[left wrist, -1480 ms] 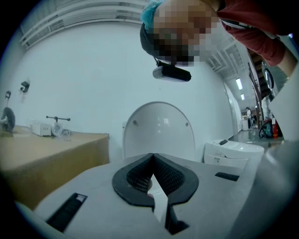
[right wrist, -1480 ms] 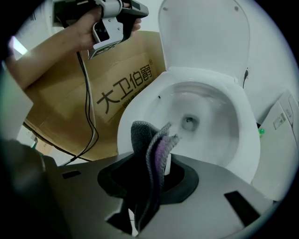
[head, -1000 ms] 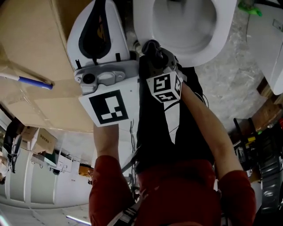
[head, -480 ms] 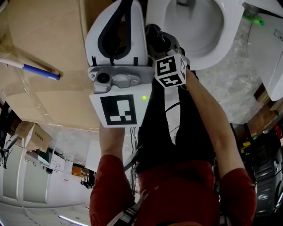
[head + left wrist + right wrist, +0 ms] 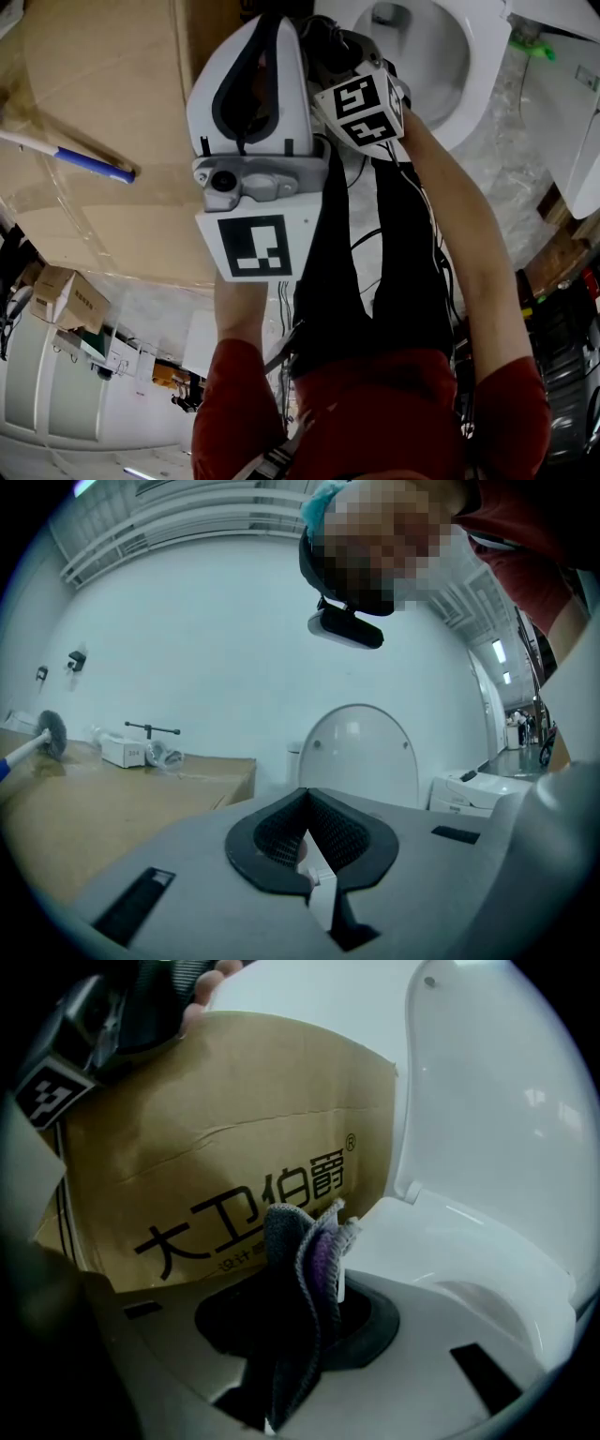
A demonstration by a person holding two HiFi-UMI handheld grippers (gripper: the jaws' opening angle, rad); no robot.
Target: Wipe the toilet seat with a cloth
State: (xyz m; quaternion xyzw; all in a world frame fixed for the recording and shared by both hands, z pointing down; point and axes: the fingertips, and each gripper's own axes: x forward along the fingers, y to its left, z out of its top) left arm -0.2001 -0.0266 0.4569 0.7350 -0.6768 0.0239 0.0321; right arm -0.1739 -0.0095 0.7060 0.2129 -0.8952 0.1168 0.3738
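Pinching a bunched grey cloth (image 5: 286, 1241) in the right gripper (image 5: 319, 1274), jaws pressed shut on its folds, with a purple streak among the layers and loose ends poking out past the tips. Pointing down at the left rim of the white toilet seat (image 5: 450, 1251) and holding the cloth's tip right at that edge; touching or just short of it, impossible to tell. Facing, beyond the seat, a raised lid (image 5: 497, 1082) standing upright, and close on the left a brown cardboard box (image 5: 234, 1147) printed with large black characters. Holding the left gripper (image 5: 307, 808) level and apart from the seat, jaws fully together with nothing between them, aimed at the raised lid with the box top off to its left. Looking down from the head view: right gripper at the seat's left rim, partly behind the left gripper's white body. Noting also a blue-handled brush (image 5: 89, 167) on the box top, well to the left.
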